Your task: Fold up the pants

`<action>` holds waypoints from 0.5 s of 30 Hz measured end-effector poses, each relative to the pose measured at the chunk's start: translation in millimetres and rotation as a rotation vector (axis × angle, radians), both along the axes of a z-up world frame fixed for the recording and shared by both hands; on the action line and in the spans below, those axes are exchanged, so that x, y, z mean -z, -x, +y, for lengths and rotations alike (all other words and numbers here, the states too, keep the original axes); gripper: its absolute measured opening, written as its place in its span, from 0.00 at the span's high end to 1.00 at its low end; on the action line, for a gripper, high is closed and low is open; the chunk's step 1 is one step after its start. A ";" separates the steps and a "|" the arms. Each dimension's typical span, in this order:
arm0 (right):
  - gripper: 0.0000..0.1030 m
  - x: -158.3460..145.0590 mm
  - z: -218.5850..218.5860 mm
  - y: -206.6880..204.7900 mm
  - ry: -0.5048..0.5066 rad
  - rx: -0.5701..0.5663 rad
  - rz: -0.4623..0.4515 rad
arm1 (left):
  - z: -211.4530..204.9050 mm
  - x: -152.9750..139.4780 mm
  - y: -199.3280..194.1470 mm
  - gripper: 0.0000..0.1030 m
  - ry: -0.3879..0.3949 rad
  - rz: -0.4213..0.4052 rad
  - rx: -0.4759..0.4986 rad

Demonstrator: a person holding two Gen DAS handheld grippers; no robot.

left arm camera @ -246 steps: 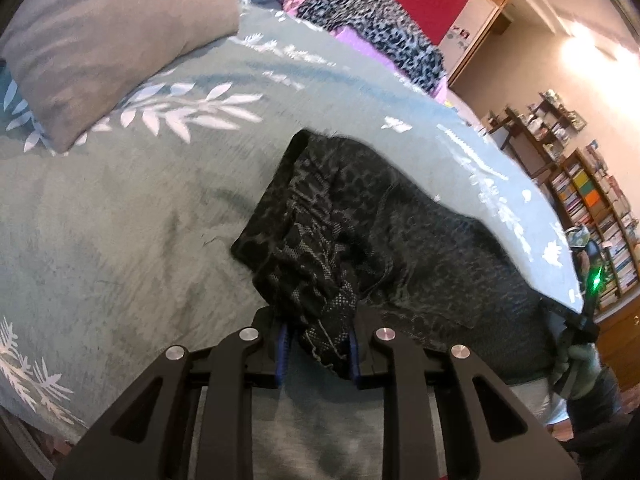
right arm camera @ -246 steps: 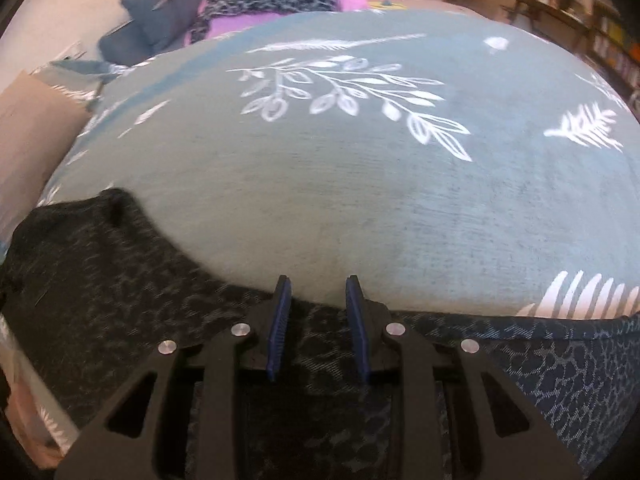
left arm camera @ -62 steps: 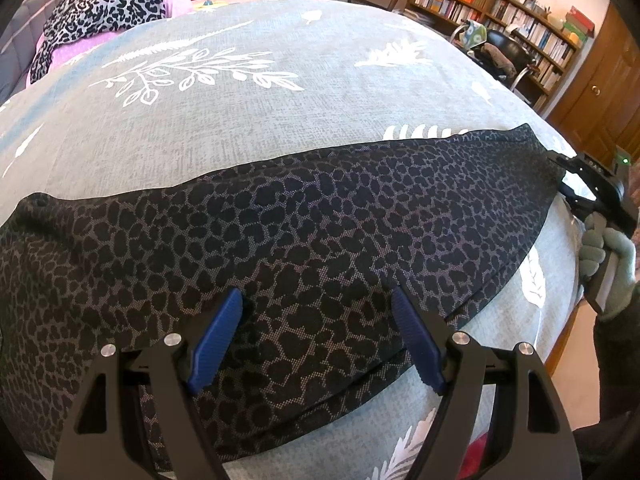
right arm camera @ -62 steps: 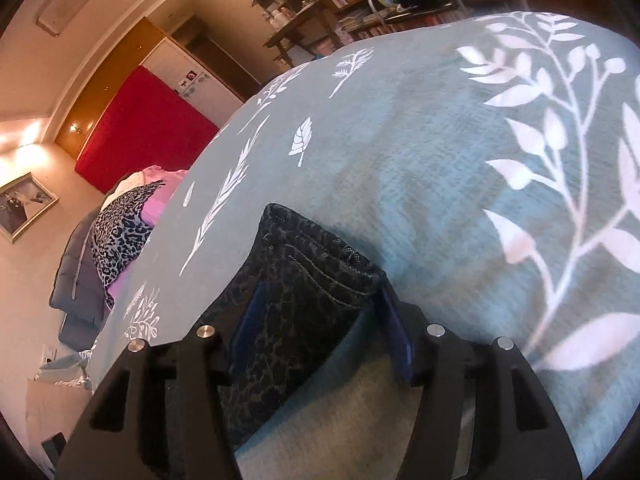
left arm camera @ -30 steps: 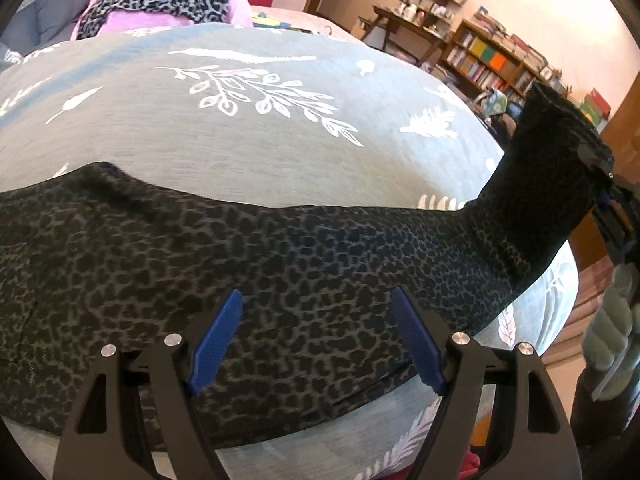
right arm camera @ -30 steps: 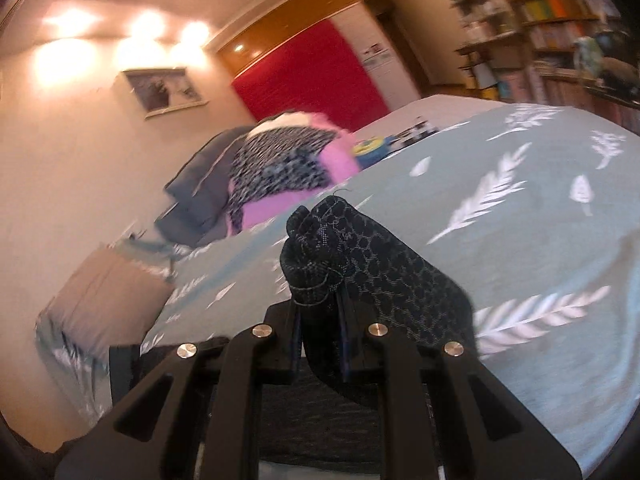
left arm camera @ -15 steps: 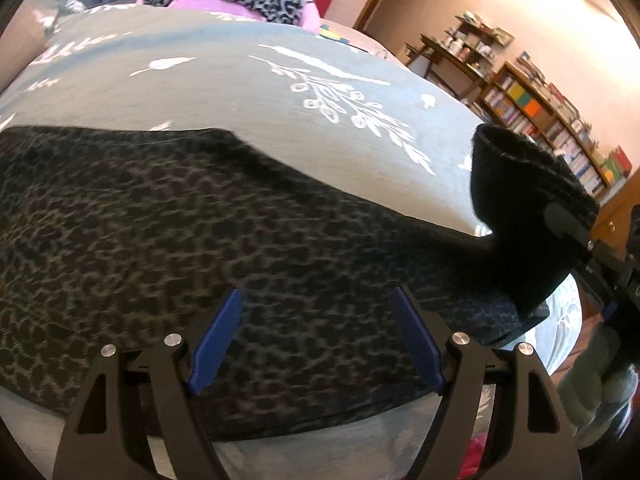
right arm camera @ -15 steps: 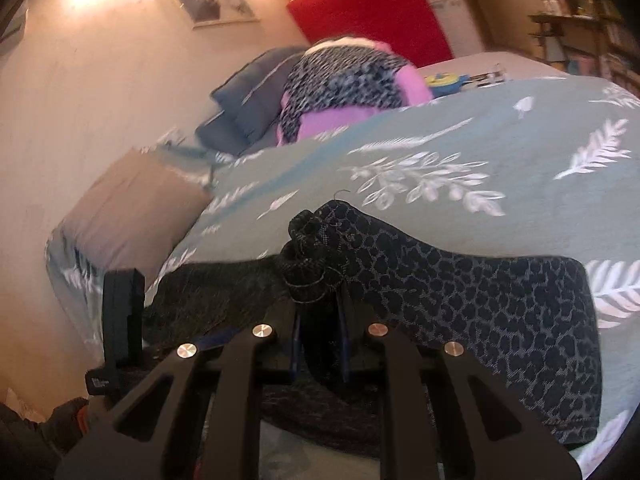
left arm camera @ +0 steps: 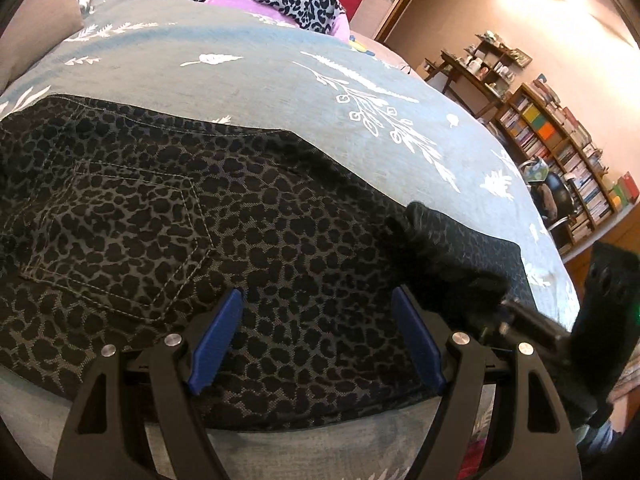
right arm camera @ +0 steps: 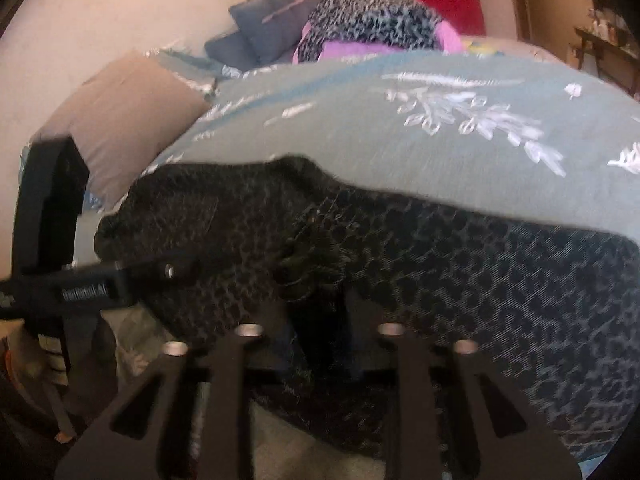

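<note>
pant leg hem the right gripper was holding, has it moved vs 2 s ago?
Yes. The hem has come off the far edge of the leaf-print bedspread and now lies folded over the pants, beside the left gripper.

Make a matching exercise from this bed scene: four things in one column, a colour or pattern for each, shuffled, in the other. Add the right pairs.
Things:
1. pants
2. bedspread
3. pillow
4. left gripper pads

Colours or patterns:
A. blue
B. plain beige
C. grey-green with white leaf prints
D. dark leopard spots

Pairs: 1-D, 2-C, 3-B, 4-A
</note>
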State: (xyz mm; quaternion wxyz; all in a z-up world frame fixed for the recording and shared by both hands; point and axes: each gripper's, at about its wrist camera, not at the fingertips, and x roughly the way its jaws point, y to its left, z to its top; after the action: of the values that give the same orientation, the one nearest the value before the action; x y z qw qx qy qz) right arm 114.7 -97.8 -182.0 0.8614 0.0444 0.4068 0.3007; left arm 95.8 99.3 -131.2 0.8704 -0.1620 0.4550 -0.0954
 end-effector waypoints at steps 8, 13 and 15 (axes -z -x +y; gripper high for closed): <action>0.42 12.6 -3.2 23.5 -0.117 -0.118 0.078 | -14.2 -11.4 -12.1 0.26 -0.012 -0.010 0.014; 0.42 7.9 -29.7 25.7 -0.195 -0.061 0.109 | -41.8 -20.2 -19.8 0.26 -0.031 -0.026 0.079; 0.42 2.4 -45.2 27.7 -0.207 -0.024 0.096 | -54.5 -24.7 -24.8 0.26 -0.030 -0.034 0.102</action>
State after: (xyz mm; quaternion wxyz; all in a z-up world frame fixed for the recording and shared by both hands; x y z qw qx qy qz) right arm 87.1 -143.0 -184.4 0.8281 0.1424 0.4150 0.3490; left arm 120.6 44.8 -106.5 0.8745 -0.1239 0.4489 -0.1356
